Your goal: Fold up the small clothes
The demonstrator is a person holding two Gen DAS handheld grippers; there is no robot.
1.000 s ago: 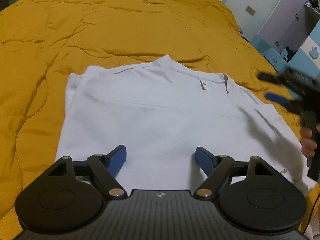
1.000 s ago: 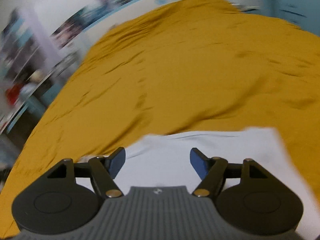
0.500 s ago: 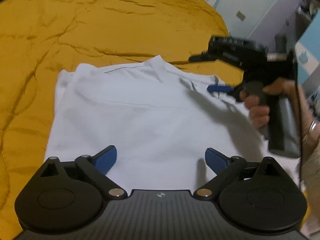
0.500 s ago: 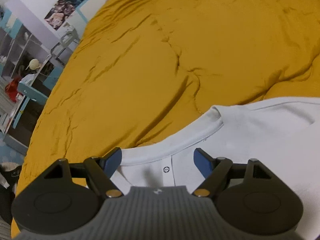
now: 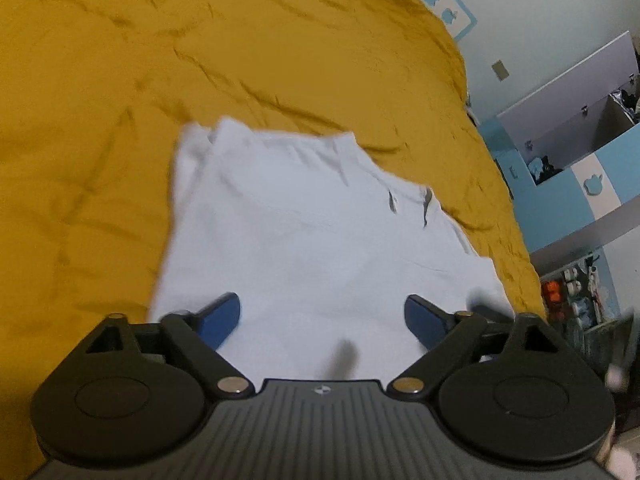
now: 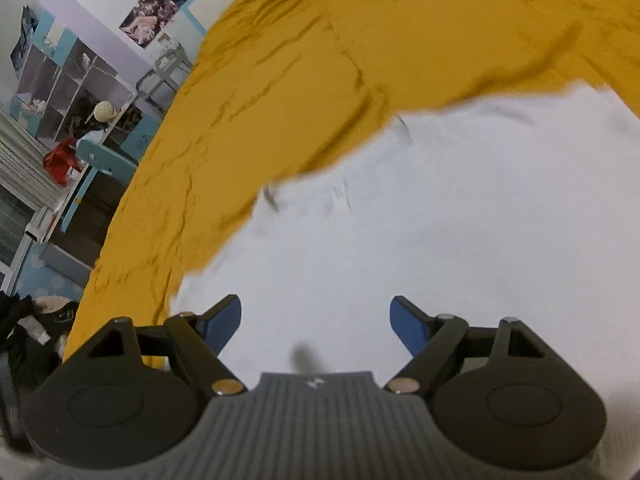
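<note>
At six o'clock in each wrist view sits the tool's own body, and just past it the blue fingertips. The left gripper (image 5: 322, 320) has its jaws spread wide with nothing between them, only the cloth lying below. The right gripper (image 6: 316, 320) is opening at this moment, and nothing is caught between its pads either.

Beyond both lies the white shirt (image 5: 304, 232), flat on the yellow bedspread (image 5: 200, 52), sleeves already tucked in, its collar (image 5: 408, 200) at about one o'clock in the left view. In the right view the same shirt fills the field from six round to two o'clock.

The step in hand looks like picking a new hold for the next fold. To do it well, each tool should come down on an edge or corner of the shirt, one at either side, pinch all the layers together rather than the top one alone, and lift evenly so the tucked sleeves do not slide out.

Both views are smeared by motion, so seams and edges read soft. The near hem is hidden under the tool bodies in both. A small dark smudge at six o'clock on the cloth may be a shadow; I cannot say. Neither tool shows in the other's view.
</note>
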